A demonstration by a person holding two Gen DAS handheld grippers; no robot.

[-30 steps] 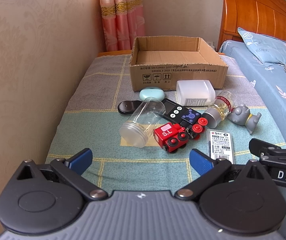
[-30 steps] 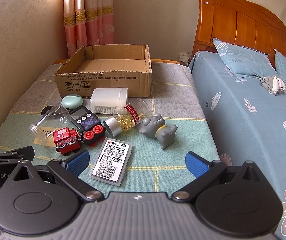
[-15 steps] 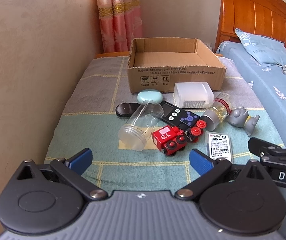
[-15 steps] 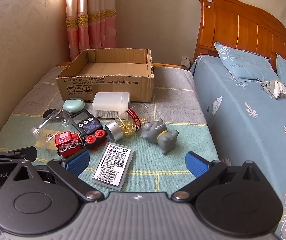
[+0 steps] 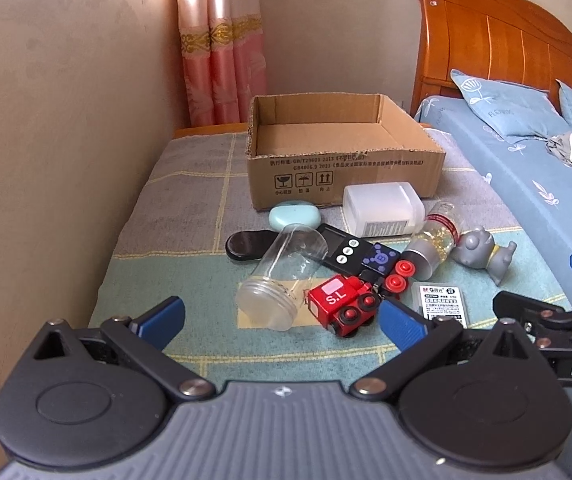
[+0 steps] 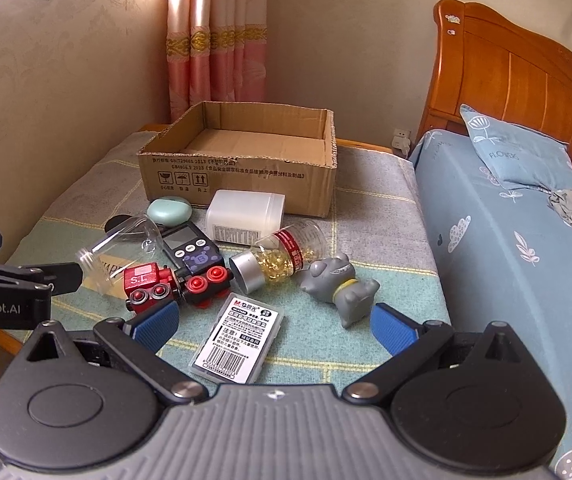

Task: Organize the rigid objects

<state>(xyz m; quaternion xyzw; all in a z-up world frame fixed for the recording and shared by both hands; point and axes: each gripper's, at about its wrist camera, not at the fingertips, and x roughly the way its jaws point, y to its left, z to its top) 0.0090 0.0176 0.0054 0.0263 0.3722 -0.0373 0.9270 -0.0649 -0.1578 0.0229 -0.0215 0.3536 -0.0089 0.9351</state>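
A: Which step was in hand?

B: The very start, I'd judge. The left tongs (image 5: pixel 280 322) were spread wide and held nothing; the right tongs (image 6: pixel 274 326) were the same. The box (image 6: pixel 242 184) stood empty at the far side of the tabletop (image 5: pixel 190 216), well beyond both pairs.

A: And the things to be put away?

B: All loose in a heap between the tongs and the box. Just ahead of the left tongs lay the jar (image 5: pixel 282 276) on its side, mouth toward them, with the train (image 5: pixel 342 306) touching it on the right. Just ahead of the right tongs lay the flat case (image 6: pixel 240 342), nearly between the pads. Further on sat the pill bottle (image 6: pixel 278 254) and the grey toy (image 6: pixel 340 284), both tipped over. Beyond those, near the box wall, were the white tub (image 6: pixel 246 218), the green soap (image 6: pixel 170 210) and the timer (image 6: pixel 192 250).

A: What did the next move call for?

B: Picking one thing per hand, I'd say. The case was nearest the right tongs, but it lay flat, so they would need to come down steeply and pinch its long edges. The left could close across the jar's body; being round and smooth, it might roll or slip unless gripped squarely.
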